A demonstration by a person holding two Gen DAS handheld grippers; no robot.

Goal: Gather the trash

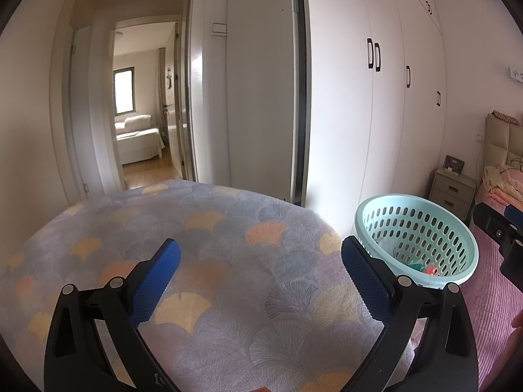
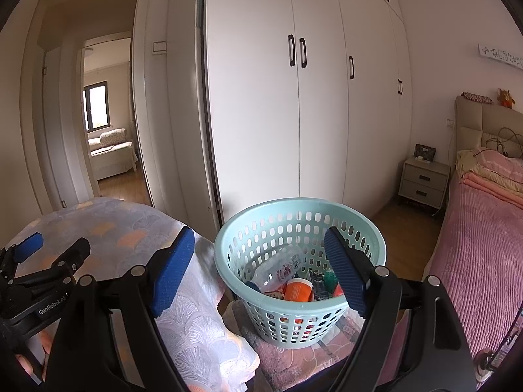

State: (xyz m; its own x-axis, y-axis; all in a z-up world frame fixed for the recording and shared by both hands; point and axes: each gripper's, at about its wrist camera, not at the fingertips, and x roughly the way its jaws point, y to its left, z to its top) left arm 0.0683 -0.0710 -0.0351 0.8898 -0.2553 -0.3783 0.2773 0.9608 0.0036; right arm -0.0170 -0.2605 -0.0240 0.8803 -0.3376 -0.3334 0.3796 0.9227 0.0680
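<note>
- Plainly, "GenRobot.AI" is printed on the left gripper (image 2: 49, 254), fingers spread, empty.
- Right gripper (image 2: 260, 269): fingers released above the basket (image 2: 294, 310).
- Bottle (image 2: 278, 269) label unreadable.

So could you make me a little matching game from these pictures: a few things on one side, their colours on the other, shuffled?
Things:
1. laundry-style basket
2. bed cover
3. gripper pads
4. wardrobe doors

Colours:
a. white
b. pink
c. pale turquoise
d. blue

Pairs: 1-c, 2-b, 3-d, 4-a.
</note>
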